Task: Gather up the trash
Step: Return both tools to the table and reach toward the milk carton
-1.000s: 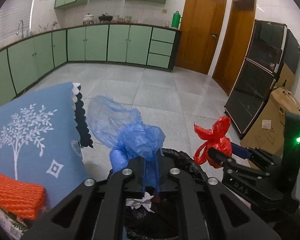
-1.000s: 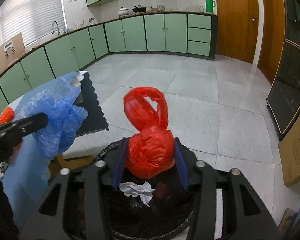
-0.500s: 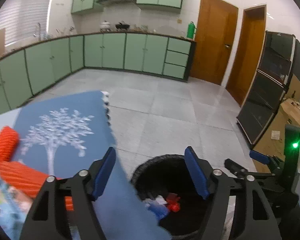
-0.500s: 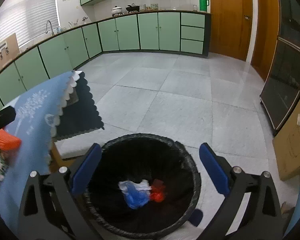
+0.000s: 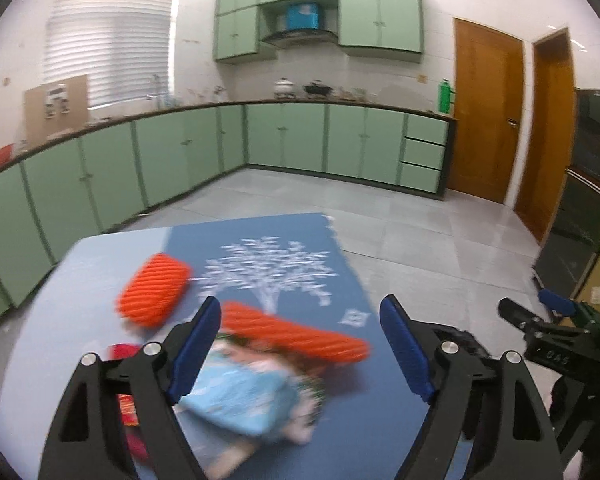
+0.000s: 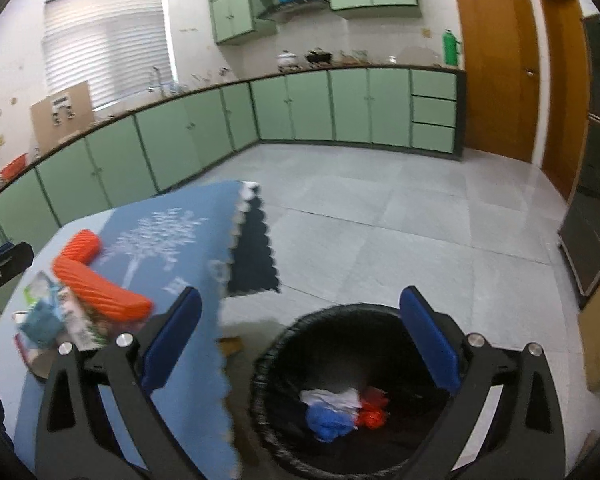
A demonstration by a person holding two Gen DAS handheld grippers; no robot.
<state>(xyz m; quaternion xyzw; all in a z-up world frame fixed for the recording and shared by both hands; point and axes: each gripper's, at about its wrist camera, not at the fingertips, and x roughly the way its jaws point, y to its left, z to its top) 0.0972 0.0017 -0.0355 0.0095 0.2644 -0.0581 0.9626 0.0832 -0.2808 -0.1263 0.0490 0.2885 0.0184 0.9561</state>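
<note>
Both bags have left the jaws since a second ago: blue bag and red bag lie in the bin, and the left gripper and right gripper, jaws just opened, hang wide and empty. Next I swing left over the table, centring the spread jaws on the blurred blue packet beside the orange rolls, low enough to pinch it without catching the cloth. Green cabinets, grey tile floor.
</note>
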